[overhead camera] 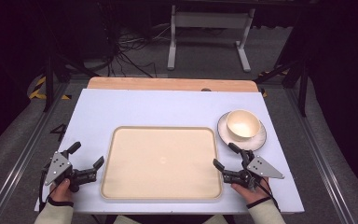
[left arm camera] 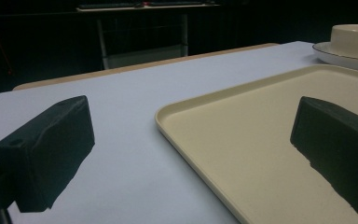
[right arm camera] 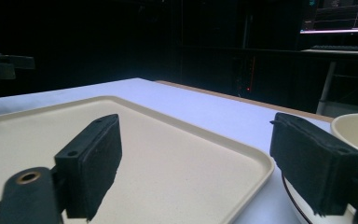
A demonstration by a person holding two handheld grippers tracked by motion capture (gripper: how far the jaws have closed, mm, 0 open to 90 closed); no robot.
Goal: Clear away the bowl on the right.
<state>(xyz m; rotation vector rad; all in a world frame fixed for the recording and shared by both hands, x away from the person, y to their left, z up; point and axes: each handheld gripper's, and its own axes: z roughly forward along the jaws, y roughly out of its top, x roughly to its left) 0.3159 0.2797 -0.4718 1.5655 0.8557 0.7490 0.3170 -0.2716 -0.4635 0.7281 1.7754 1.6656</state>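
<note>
A white table [overhead camera: 168, 105] stands on grey floor among dark frames. The cream tray [overhead camera: 161, 161], long axis left to right, lies empty at the near edge; the empty bowl [overhead camera: 242, 123] sits on a saucer [overhead camera: 259, 138] beyond its right corner. The left gripper [overhead camera: 89, 155] and right gripper [overhead camera: 225, 156] flank the tray, both gaping wide and holding nothing.

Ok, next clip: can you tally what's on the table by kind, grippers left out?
Tray: 1, cream, nothing lying in it
Bowl: 1, cream, standing on the saucer
Saucer: 1, white with a dark rim
Total: 3
</note>
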